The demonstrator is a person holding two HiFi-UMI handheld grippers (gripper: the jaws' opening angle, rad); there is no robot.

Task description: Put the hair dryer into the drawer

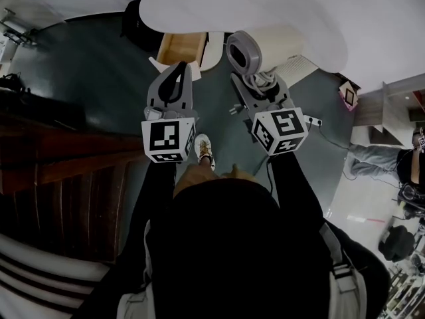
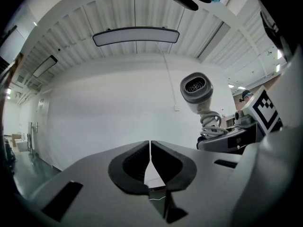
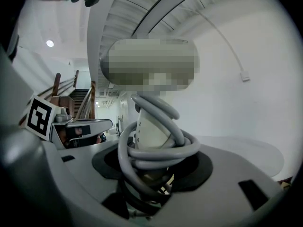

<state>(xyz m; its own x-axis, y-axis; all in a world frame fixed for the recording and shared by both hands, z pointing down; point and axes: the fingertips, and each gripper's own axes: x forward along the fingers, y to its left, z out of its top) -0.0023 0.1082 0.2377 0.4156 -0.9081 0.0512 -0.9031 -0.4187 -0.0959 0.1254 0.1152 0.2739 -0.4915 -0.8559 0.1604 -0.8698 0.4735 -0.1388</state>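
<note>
Holding the grey-and-white plastic hair dryer (image 1: pixel 242 52) in my right tool (image 1: pixel 259 85), with its grey cord wound round the handle. It's up in the air and not in the open light-wood drawer (image 1: pixel 179 48) yet. The drawer pokes out from under the big white round-edged counter (image 1: pixel 279 5), just left of the dryer's head as I look down. My left tool (image 1: pixel 176 78) is clamped closed on nothing and rides alongside. My main worry is the grip. The right tool view shows the jaws spread wide around the handle (image 3: pixel 151 131) and the cord coils together, so I'd guess the pads are biting partly on springy cable rather than hard plastic. With the heavy head sitting above the grip, the dryer could swivel or slide out if I tilt or bump it. A coil could also loosen and snag on the drawer front. And since the drawer sits tucked under the counter edge, the head could knock the counter on the way in. On what each view gives me, only the head view shows the drawer and counter, so that's all I have for lining up. Only the right tool view shows the cord bunched between the jaws, though the dryer's head is unreadable there. The left tool view shows its own jaws (image 2: pixel 150 155) meeting at the tips, plus the dryer's round grille end (image 2: pixel 195 86) off to the side. I can't make out where the plug end hangs.
</note>
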